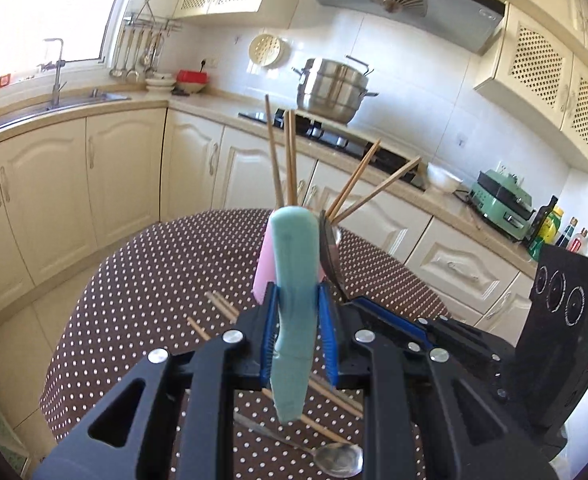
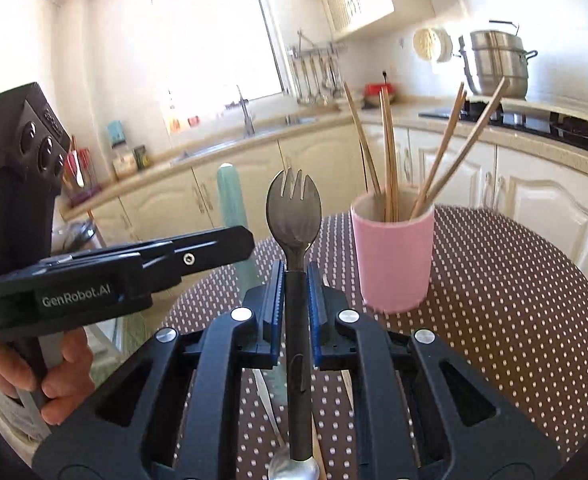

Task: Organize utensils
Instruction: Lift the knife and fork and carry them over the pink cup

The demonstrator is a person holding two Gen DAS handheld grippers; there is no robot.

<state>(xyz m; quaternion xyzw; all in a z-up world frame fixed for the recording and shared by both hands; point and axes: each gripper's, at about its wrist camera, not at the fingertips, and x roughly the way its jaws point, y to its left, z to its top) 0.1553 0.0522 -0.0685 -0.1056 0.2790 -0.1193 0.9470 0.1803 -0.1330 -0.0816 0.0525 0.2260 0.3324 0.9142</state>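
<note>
1. Pinching a teal-handled utensil (image 1: 294,280) upright between the left gripper (image 1: 299,320) fingers, above the dotted bench (image 1: 154,280).
2. Clamping a dark spork (image 2: 294,216) by its stem, tines up, in the right gripper (image 2: 296,300).
3. Standing near the bench's far edge: pink cup (image 2: 392,256) holding chopsticks (image 2: 386,148).
4. Lying loose at the near edge: spoon (image 1: 340,460).

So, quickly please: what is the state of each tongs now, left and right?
Left tongs: closed on the teal handle.
Right tongs: closed on the dark spork.
</note>
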